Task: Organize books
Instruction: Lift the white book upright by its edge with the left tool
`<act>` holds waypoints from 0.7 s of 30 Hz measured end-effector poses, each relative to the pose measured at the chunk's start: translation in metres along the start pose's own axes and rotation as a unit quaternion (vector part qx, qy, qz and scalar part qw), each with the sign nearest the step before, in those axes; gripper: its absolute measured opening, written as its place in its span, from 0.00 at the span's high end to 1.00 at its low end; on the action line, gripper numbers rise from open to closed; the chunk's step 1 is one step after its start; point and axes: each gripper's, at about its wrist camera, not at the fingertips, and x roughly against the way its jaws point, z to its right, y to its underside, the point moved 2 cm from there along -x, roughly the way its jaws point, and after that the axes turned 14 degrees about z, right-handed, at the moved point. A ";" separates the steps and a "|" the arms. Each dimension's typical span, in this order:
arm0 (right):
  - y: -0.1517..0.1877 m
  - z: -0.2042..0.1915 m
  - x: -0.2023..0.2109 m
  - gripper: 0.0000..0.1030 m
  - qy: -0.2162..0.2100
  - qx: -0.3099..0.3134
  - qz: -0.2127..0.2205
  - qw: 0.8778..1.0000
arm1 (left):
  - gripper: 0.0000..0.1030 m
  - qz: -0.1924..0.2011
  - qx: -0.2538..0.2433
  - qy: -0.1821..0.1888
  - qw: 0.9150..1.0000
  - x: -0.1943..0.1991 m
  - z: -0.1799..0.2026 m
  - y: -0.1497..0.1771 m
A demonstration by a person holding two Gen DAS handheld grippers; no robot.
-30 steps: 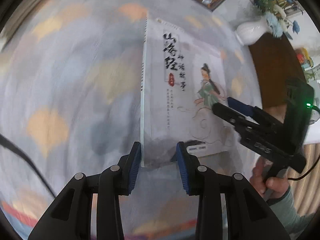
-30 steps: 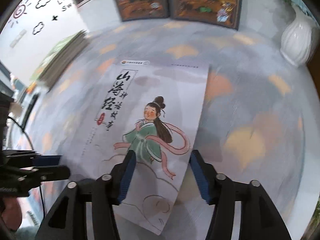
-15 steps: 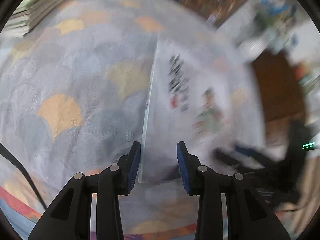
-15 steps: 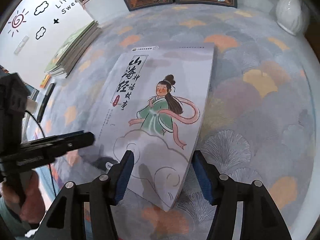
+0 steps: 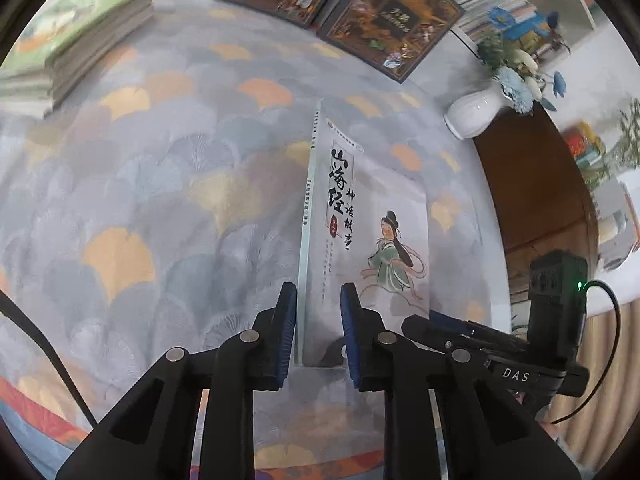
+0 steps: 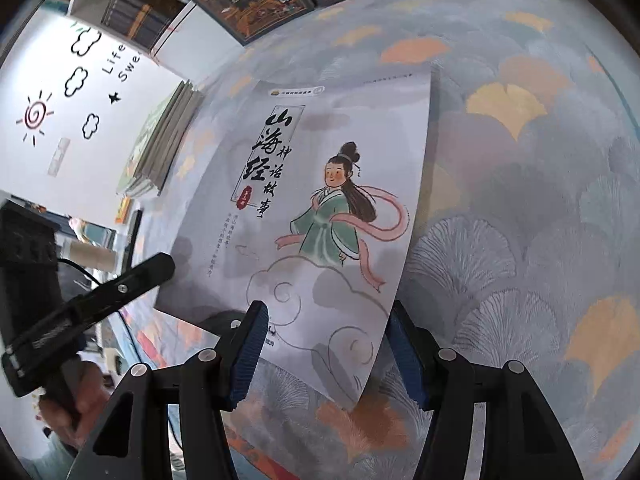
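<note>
A thin book (image 5: 384, 216) with a pale grey cover, black brush lettering and a figure in a green robe lies on the leaf-patterned cloth (image 5: 160, 200). My left gripper (image 5: 319, 332) straddles its near spine corner. The jaws are closing, one pad outside the spine and one over the cover, with a gap still showing on both sides. My right gripper (image 6: 328, 348) stands open over the book (image 6: 320, 184) at its near right corner, one pad over the cover and one past the edge. Each gripper shows in the other's view: the right gripper (image 5: 424, 326) and the left gripper (image 6: 160, 266).
A stack of thin books (image 5: 80, 28) lies at the far left. Two dark books (image 5: 340, 4) lean at the back. A white vase (image 5: 472, 116) with blue flowers stands at the right beside a brown wooden top (image 5: 532, 184). A hand (image 6: 76, 400) holds the left gripper.
The left gripper's jaws have narrowed around the spine corner, and its view has tipped up to show the back books. The right gripper has rolled and shifted along the book's near edge.
</note>
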 end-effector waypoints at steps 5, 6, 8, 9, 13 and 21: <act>0.002 0.000 0.002 0.38 0.006 0.009 0.003 1.000 | 0.82 -0.025 0.090 0.075 0.993 -0.007 -0.014 0.005; 0.002 -0.001 0.001 0.37 0.006 0.009 0.003 1.000 | 0.82 -0.031 0.120 0.090 0.988 -0.010 -0.021 0.006; 0.000 -0.002 -0.001 0.35 0.008 0.015 0.001 1.000 | 0.82 -0.033 0.118 0.076 0.990 -0.014 -0.021 0.008; 0.000 -0.002 -0.001 0.35 0.010 0.019 0.001 1.000 | 0.82 -0.029 0.089 0.048 0.994 -0.016 -0.017 0.010; 0.000 -0.002 -0.002 0.33 0.010 0.020 0.001 1.000 | 0.84 -0.026 0.034 0.013 0.999 -0.025 0.002 0.018; -0.005 0.051 0.003 0.32 -0.105 -0.173 -0.003 0.979 | 0.88 -0.027 0.113 0.094 0.989 -0.023 0.022 -0.004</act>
